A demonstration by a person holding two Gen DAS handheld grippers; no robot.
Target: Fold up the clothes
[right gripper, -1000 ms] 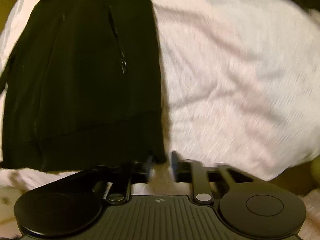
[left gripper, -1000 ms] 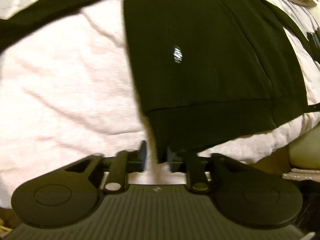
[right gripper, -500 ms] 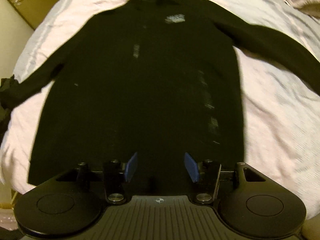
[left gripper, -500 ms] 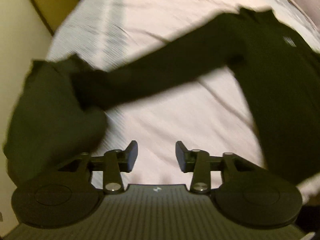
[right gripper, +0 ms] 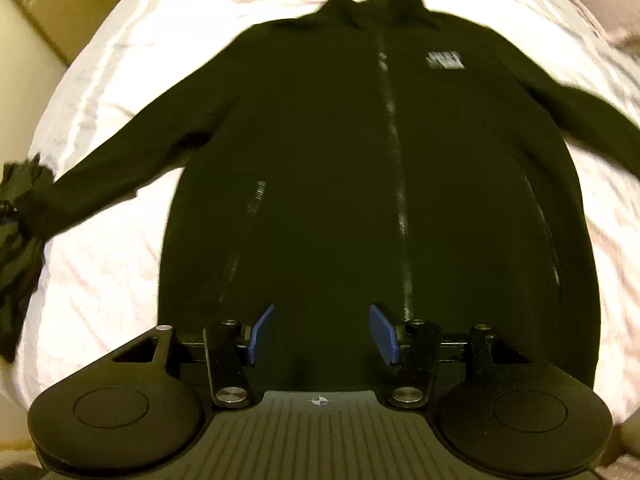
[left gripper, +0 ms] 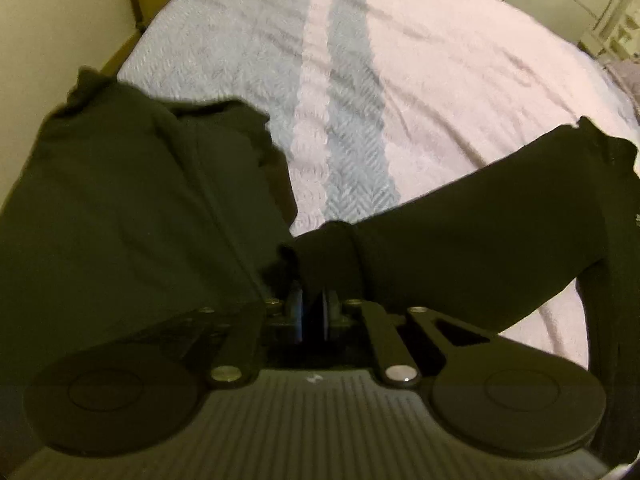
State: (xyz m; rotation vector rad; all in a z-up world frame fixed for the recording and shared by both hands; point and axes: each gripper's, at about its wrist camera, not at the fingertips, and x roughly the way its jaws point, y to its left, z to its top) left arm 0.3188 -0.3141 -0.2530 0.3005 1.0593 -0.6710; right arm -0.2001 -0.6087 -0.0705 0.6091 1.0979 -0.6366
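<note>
A black zip jacket (right gripper: 360, 168) with a small white chest logo lies flat, front up, on a pale bedspread (right gripper: 120, 80), sleeves spread. My right gripper (right gripper: 322, 334) is open and empty, hovering over the jacket's hem. My left gripper (left gripper: 313, 314) is shut on the cuff of the jacket's left sleeve (left gripper: 332, 256); the sleeve (left gripper: 480, 224) runs off to the right toward the body. In the right wrist view that cuff (right gripper: 34, 204) is at the far left.
A second dark garment (left gripper: 120, 220) lies bunched at the bed's left edge, beside the held cuff; it shows in the right wrist view (right gripper: 16, 248) too. A yellowish wall (left gripper: 48, 20) and wooden furniture (right gripper: 48, 8) border the bed. The bedspread (left gripper: 400, 80) stretches beyond.
Both grippers let go of the hem. My left gripper swung left to the sleeve end and shut on the cuff. My right gripper opened and backed off to the hem's middle.
</note>
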